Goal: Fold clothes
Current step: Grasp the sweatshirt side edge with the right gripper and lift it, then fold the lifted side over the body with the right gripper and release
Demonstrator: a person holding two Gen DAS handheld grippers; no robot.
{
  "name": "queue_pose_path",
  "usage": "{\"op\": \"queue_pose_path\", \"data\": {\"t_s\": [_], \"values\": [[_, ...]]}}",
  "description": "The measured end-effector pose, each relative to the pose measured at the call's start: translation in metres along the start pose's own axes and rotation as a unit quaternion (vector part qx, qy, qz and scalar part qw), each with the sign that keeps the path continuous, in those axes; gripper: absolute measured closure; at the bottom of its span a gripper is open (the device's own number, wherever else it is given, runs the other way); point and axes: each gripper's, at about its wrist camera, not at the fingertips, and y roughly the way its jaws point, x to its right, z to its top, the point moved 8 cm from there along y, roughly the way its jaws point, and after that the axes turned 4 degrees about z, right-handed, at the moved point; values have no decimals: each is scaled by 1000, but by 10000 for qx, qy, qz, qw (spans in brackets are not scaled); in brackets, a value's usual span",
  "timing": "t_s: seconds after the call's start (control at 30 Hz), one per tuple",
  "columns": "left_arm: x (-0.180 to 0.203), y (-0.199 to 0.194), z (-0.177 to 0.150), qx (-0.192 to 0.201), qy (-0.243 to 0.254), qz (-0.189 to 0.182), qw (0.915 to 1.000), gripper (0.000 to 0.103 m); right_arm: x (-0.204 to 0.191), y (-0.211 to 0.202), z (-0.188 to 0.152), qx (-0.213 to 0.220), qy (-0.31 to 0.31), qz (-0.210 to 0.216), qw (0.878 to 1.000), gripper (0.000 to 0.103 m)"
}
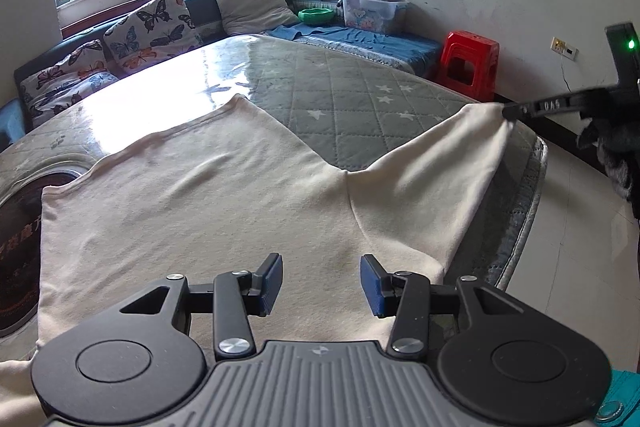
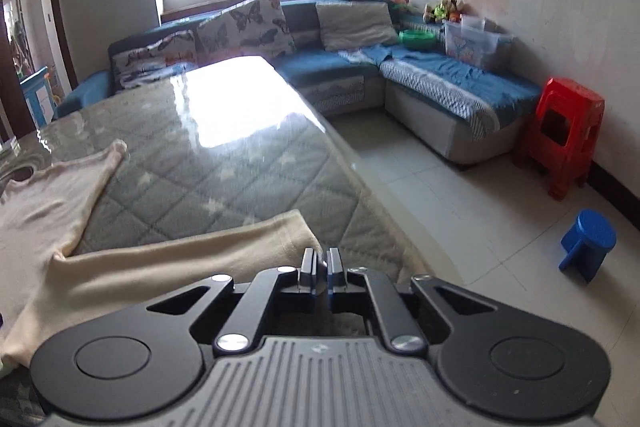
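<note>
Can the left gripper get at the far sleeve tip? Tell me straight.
Probably yes. The left gripper hangs open over the cream garment, and nothing lies between it and the far sleeve tip. The right gripper pinches the other sleeve, off to the side.

We saw a tabletop [image 1: 360,83] covered with a grey quilted star-patterned pad under clear glossy plastic. A cream garment [image 1: 208,195] lay spread flat on it, one sleeve reaching the edge.
</note>
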Motion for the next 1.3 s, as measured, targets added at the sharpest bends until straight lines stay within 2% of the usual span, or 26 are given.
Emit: {"op": "queue_pose_path", "data": {"t_s": [0.23, 0.37, 0.6, 0.77, 0.87, 1.1, 1.27, 1.3], "values": [[4, 8, -4, -79, 61, -47, 9999, 57, -8, -7, 24, 169, -85, 171, 9997, 99], [0, 5, -3, -26, -19, -54, 10000, 57, -26, -26, 47, 371, -252, 417, 9981, 99], [-25, -16, -4, 194, -292, 129, 9993, 54, -103, -66, 99, 816, -984, 1229, 9842, 99], [-58, -40, -14, 364, -666, 427, 9962, 53, -179, -78, 116, 916, -1575, 1884, 9650, 99], [-78, -53, -25, 403, -909, 628, 9931, 53, -234, -77, 115, 866, -2008, 2313, 9480, 99], [-113, -74, -55, 358, -1446, 995, 9838, 53, -343, -63, 75, 383, -2907, 3107, 9042, 99], [-125, -81, -72, 251, -1660, 1117, 9795, 53, -381, -53, 35, -65, -3329, 3452, 8775, 99], [-126, -82, -74, 245, -1683, 1131, 9789, 53, -383, -53, 31, -81, -3369, 3462, 8755, 98]]}}
